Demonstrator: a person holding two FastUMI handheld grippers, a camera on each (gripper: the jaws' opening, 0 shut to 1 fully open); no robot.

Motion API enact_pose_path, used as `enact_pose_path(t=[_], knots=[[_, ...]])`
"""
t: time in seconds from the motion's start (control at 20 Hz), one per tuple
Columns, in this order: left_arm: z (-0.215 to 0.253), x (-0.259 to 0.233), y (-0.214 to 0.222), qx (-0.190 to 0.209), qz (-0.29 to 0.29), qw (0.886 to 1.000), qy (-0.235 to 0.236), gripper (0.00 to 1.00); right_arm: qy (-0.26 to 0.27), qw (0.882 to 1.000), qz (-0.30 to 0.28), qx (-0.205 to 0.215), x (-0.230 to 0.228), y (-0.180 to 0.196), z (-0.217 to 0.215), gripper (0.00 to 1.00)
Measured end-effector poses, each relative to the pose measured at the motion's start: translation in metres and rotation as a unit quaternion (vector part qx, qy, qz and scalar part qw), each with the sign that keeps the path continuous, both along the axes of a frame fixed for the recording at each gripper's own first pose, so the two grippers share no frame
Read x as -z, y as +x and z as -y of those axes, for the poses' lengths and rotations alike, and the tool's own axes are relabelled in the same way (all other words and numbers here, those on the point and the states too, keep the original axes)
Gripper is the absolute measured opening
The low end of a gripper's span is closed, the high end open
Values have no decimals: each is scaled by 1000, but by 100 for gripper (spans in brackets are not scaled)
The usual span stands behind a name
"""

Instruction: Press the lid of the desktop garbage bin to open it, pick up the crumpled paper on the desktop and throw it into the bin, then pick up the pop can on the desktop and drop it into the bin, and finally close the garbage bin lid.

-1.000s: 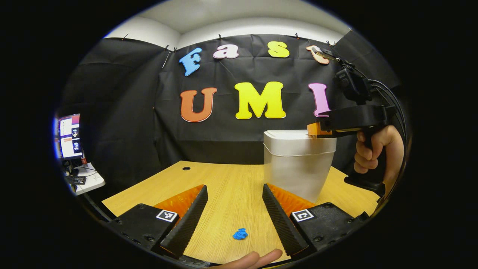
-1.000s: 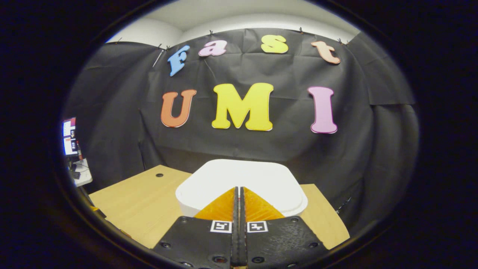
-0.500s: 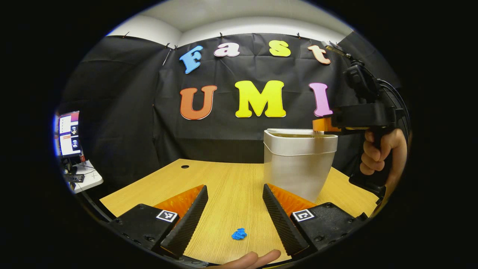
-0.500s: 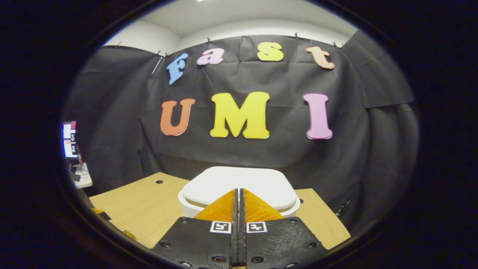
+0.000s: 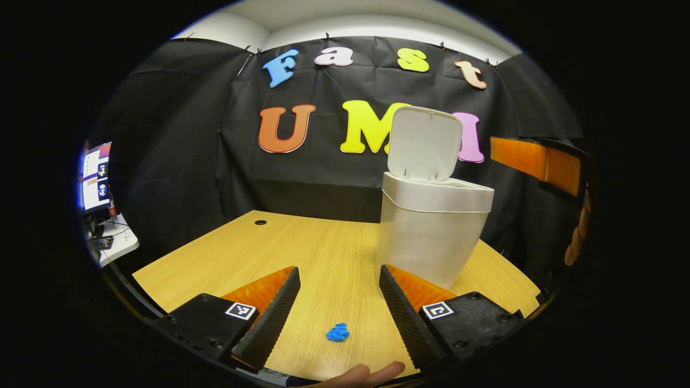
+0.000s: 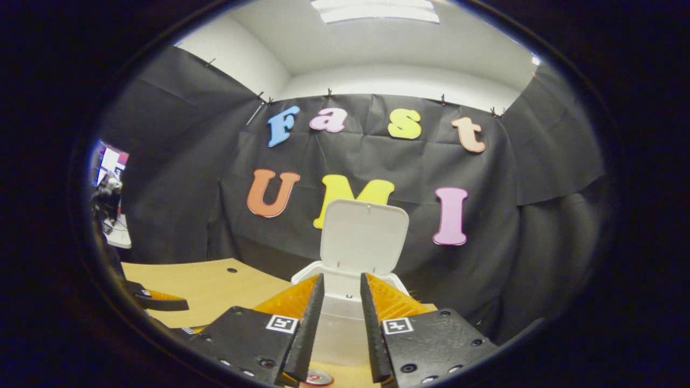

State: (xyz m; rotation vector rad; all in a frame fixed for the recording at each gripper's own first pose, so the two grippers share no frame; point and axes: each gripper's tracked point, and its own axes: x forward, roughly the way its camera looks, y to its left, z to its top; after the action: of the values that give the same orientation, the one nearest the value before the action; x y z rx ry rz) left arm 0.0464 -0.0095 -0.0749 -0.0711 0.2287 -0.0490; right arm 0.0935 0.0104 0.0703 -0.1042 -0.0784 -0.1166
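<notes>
The white bin [image 5: 431, 237] stands on the wooden desk [image 5: 302, 253], right of centre, with its lid [image 5: 426, 143] flipped upright. A small blue crumpled paper [image 5: 338, 332] lies near the front edge, between the fingers of my left gripper [image 5: 338, 304], which hovers open above it. In the right gripper view, my right gripper [image 6: 338, 288] is open by a narrow gap in front of the bin [image 6: 339, 328], below the raised lid [image 6: 364, 237]. A round can top [image 6: 318, 378] peeks in at the bottom, between the fingers. Part of my right gripper's fingers [image 5: 531, 161] shows beside the bin.
A monitor [image 5: 96, 175] and a side table stand off the desk's left. A cable hole [image 5: 260, 222] sits at the desk's far left. A person's finger [image 5: 358, 374] shows at the front edge. The left gripper [image 6: 156, 303] appears low at left.
The bin lid has sprung from shut to upright. My right gripper has drawn back off the lid and gone from shut to slightly open. The left gripper has barely moved.
</notes>
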Motion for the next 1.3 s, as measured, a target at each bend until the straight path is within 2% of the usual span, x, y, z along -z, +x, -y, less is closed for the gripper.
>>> enact_pose_path(t=[0.05,0.1,0.2,0.25,0.3,0.35,0.45,0.55,0.75,1.05,1.3], knots=[[0,1,1,2,-1,1000,2,96,5,1000,0,-5,3,-6,-2,50],[0,3,0,3,-5,1000,4,96,11,1000,-1,-15,6,-14,-6,65],[0,8,0,3,-13,1000,10,96,28,999,1,-27,11,-27,-7,80],[0,10,0,1,-14,1000,13,96,37,999,-1,-30,14,-32,-5,74],[0,11,-1,1,-14,1000,16,96,48,998,-5,-32,20,-37,-1,79],[-1,13,-2,-1,-13,1000,19,96,61,998,-8,-34,23,-42,1,89],[-5,16,-4,0,-8,1000,25,96,75,997,1,-16,25,-52,15,95],[-11,20,-3,-7,-10,999,32,96,71,997,-1,-6,34,-59,18,95],[-4,32,1,9,-27,999,27,96,72,997,-16,-28,59,-72,8,95],[-4,78,-1,28,-104,992,62,96,74,995,-54,-45,80,-67,3,96],[-8,127,-1,44,-181,981,46,96,70,993,-81,-40,99,-56,-3,95]])
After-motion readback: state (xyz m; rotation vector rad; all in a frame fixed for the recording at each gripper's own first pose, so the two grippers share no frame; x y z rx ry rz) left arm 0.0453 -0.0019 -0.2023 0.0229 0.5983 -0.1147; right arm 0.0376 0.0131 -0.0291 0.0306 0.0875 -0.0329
